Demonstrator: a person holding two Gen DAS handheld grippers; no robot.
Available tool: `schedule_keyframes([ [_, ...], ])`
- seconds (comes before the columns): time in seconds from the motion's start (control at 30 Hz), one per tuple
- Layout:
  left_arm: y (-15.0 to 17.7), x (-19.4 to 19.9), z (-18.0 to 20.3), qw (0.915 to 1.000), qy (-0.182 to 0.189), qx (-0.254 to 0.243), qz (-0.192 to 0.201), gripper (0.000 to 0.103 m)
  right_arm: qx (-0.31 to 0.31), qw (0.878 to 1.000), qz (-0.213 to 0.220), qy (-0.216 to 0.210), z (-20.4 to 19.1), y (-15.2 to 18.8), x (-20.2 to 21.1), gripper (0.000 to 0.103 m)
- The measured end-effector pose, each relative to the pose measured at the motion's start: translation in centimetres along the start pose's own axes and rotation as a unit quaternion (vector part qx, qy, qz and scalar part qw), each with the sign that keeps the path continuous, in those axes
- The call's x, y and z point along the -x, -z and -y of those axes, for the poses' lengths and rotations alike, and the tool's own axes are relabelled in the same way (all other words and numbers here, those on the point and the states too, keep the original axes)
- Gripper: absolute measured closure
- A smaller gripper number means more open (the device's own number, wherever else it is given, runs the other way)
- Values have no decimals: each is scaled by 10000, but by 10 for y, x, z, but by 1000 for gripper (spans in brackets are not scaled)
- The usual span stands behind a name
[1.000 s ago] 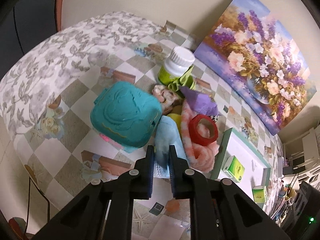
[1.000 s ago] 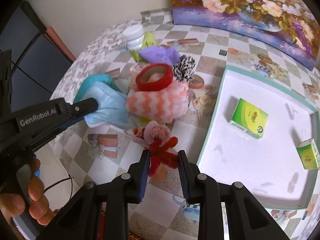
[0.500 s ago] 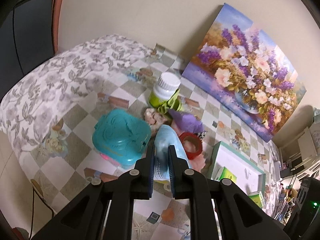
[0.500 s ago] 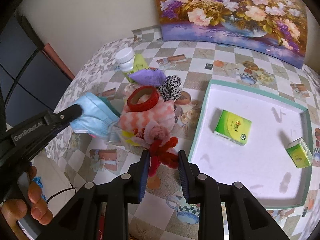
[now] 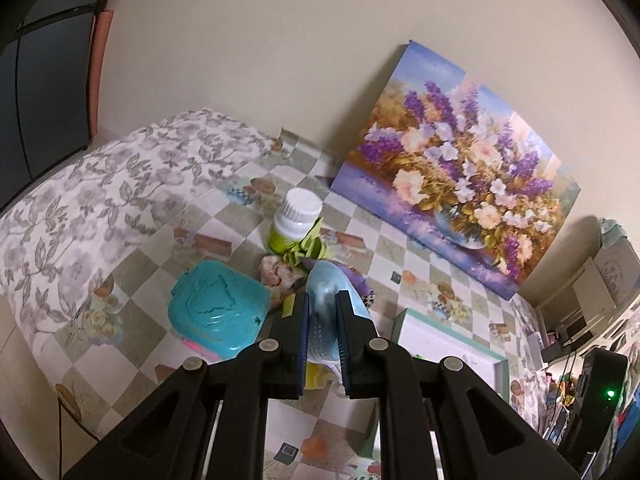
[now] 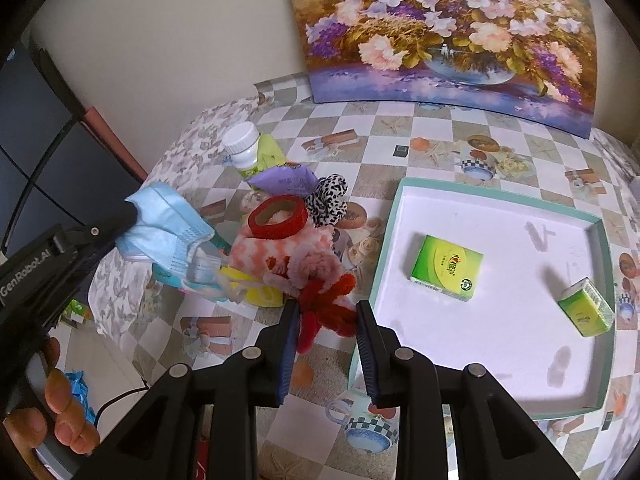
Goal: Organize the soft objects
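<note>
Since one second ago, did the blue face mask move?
Yes. In the right wrist view the blue face mask, clamped in the left gripper, has lifted up off the pile beside the pink chevron cloth.

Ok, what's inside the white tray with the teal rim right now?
Inside the tray lie two green boxes, apart from each other: a larger one lying flat and a smaller one near the far side wall. The rest of its floor shows bare. The right gripper's fingers cover its near corner.
</note>
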State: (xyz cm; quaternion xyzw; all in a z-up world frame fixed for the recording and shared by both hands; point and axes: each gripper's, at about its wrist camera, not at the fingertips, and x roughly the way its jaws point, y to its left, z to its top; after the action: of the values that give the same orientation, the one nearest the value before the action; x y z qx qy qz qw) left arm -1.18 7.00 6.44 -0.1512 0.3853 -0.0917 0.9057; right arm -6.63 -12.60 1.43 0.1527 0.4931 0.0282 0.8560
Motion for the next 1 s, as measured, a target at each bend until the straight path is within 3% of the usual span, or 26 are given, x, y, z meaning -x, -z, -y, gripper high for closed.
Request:
schedule_keyframes([
  [1.0, -5, 27, 18, 9953, 685, -183, 663, 90, 223, 9976, -645, 131, -7, 9, -36, 73],
])
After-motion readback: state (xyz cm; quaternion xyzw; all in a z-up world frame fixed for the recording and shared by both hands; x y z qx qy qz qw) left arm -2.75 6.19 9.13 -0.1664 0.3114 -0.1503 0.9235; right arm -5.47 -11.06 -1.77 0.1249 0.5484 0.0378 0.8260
